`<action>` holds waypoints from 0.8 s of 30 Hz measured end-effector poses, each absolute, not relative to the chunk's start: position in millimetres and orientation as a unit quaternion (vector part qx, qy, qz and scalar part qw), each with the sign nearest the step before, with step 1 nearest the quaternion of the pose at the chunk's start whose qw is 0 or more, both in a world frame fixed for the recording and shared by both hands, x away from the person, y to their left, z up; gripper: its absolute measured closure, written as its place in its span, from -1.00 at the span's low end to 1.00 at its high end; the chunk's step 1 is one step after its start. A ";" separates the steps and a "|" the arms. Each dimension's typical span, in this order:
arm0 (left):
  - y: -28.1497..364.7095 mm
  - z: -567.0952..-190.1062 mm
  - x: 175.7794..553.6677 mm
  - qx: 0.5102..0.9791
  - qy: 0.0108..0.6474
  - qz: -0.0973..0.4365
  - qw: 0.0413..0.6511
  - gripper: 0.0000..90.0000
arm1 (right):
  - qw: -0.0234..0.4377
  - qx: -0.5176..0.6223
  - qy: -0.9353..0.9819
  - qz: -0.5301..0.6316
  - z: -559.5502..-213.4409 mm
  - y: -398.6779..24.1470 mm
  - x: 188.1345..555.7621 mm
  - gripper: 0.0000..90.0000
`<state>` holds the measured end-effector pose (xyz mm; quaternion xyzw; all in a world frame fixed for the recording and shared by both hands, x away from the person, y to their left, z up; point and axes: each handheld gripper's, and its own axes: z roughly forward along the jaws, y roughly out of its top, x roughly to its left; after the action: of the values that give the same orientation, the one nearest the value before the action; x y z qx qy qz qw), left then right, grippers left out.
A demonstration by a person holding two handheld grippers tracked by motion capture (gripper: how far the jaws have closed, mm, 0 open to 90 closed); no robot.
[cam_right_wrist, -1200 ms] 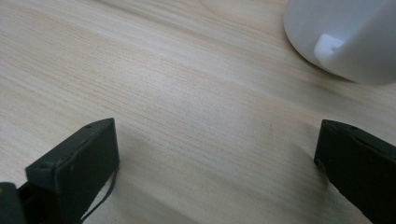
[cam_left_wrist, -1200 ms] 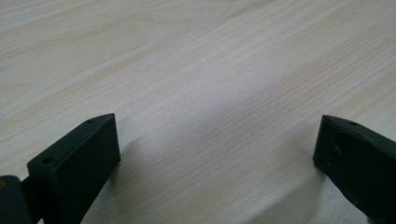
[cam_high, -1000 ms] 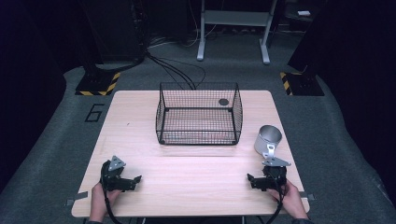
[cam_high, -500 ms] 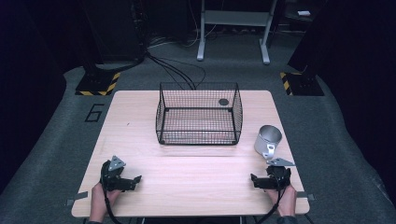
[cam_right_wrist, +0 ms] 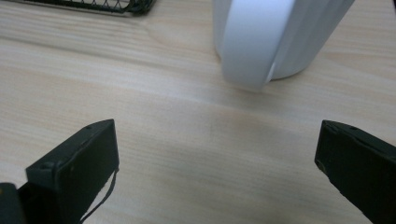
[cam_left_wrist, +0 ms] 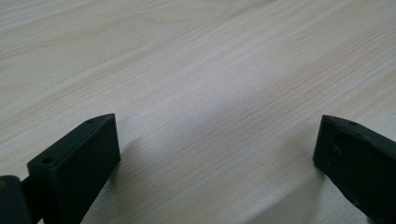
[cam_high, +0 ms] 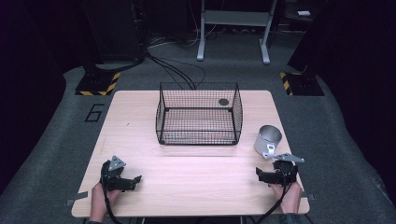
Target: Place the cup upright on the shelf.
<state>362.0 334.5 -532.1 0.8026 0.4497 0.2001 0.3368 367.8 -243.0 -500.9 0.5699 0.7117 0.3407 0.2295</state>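
Seen from above: a pale wooden table (cam_high: 140,135) on grey carpet, with dark stands and cables behind. At the near left corner, a hand (cam_high: 99,200) wrapped around the left gripper (cam_high: 135,179), lying low on the wood and aimed toward the table's middle, a grey three-cornered plate on top and a cable trailing off the near edge. Jaws wide apart in the left gripper view, holding nothing, only bare wood grain and their own shadows between them. Toward the middle, set back near the far edge, a black wire basket (cam_high: 200,114), upright and open at the top, with a small dark round disc (cam_high: 223,101) near its far right corner; cannot tell whether that disc lies inside the basket or on the table behind it. Right of the basket and just beside its near right corner, a metal cup (cam_high: 267,138), tipped so its open mouth faces up and away, handle toward the near side. Just in front of the cup, the right gripper (cam_high: 259,174) held by the other hand (cam_high: 290,196), pointing leftward across the table. In the right gripper view, jaws spread wide and empty, the cup (cam_right_wrist: 275,37) close ahead but not touched, and a strip of the basket's base (cam_right_wrist: 93,5) at the top left edge.
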 end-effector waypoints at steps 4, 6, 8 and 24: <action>334.5 -532.1 362.0 0.803 0.450 0.200 0.337 -0.99 | 0.236 0.574 0.706 0.341 -491.7 -245.7 372.5 -1.00; 334.4 -532.1 361.9 0.802 0.450 0.200 0.337 -0.99 | 0.237 0.577 0.703 0.341 -487.6 -247.1 375.5 -1.00; 334.5 -532.0 361.9 0.803 0.450 0.201 0.336 -0.99 | 0.239 0.580 0.700 0.342 -483.5 -248.3 378.4 -1.00; 334.4 -532.1 361.9 0.802 0.450 0.200 0.337 -0.99 | 0.252 0.584 0.692 0.342 -452.2 -248.9 412.0 -1.00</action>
<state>361.9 334.4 -532.1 0.8025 0.4501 0.2001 0.3368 412.0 -248.9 -452.2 0.5839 0.6918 0.3424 0.2515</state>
